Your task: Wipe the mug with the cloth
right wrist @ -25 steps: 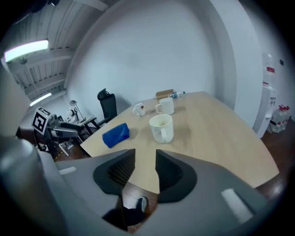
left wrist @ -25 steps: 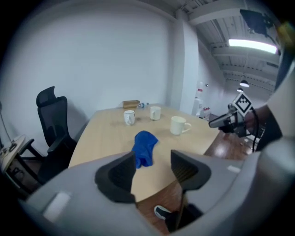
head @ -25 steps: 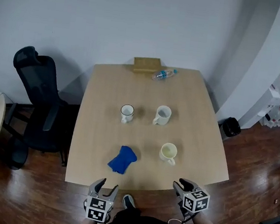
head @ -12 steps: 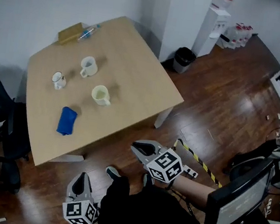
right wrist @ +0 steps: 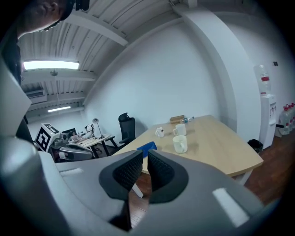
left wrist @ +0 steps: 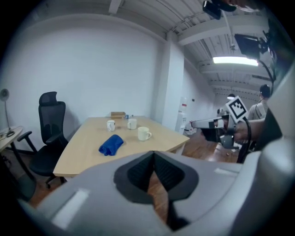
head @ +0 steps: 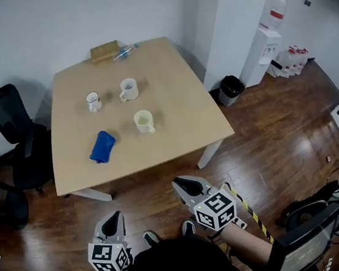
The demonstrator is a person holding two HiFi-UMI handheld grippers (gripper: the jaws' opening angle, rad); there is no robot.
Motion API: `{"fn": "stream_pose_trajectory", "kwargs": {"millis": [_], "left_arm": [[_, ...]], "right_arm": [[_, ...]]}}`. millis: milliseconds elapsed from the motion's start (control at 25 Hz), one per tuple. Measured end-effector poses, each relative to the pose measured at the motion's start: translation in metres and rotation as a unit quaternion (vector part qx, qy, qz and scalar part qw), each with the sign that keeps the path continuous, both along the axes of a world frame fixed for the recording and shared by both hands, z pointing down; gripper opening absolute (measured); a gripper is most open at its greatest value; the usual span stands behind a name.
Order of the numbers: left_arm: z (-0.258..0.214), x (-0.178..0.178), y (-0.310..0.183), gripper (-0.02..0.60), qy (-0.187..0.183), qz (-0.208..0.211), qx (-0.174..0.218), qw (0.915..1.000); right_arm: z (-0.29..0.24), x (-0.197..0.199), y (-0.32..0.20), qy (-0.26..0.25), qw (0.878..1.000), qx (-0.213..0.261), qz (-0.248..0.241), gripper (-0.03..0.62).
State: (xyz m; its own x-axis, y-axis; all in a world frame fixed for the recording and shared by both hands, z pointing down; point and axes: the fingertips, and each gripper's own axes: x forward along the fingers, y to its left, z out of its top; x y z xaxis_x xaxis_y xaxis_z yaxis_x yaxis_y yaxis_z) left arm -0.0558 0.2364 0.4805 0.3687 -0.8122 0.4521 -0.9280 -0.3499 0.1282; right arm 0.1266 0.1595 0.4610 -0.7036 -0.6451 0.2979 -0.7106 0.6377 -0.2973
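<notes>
A blue cloth (head: 103, 146) lies crumpled on the wooden table (head: 179, 111), near its front left. Close to it stand a cream mug (head: 143, 121), a white mug (head: 128, 88) and a small patterned mug (head: 93, 100). Both grippers hover over the floor, well away from the table. My left gripper (head: 114, 215) is shut and empty; from its own view the cloth (left wrist: 111, 144) and cream mug (left wrist: 144, 133) are far ahead. My right gripper (head: 179, 184) is shut and empty too, with the cloth (right wrist: 146, 147) and cream mug (right wrist: 179, 144) beyond its jaws.
A cardboard box (head: 104, 51) and a water bottle (head: 125, 51) sit at the table's far edge. A black office chair (head: 5, 116) stands to its left, a bin (head: 231, 87) and water dispenser (head: 266, 39) to its right. A monitor (head: 303, 248) is at lower right.
Both grippers' jaws were open a second ago and are now shut with nothing in them. The head view has swung, so the table now lies farther off at upper left. Both hands have risen.
</notes>
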Motion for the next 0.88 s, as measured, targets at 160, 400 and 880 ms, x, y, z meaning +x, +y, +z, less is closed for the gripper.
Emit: {"fn": "stream_pose_trajectory", "kwargs": {"millis": [160,400,880], "left_arm": [[0.008,-0.006,0.003,0.003,0.013,0.000,0.003,0.9999],[0.017,-0.033,0.000,0.003,0.023,-0.016,0.002,0.9996],[0.029,-0.022,0.008,0.003,0.017,-0.019,-0.016,0.9995]], "right_arm": [[0.004,-0.009,0.013,0.000,1.000,0.005,0.001,0.035],[0.013,-0.033,0.013,0.020,1.000,0.000,-0.013,0.035],[0.021,-0.026,0.013,0.031,0.999,0.000,-0.024,0.035]]}}
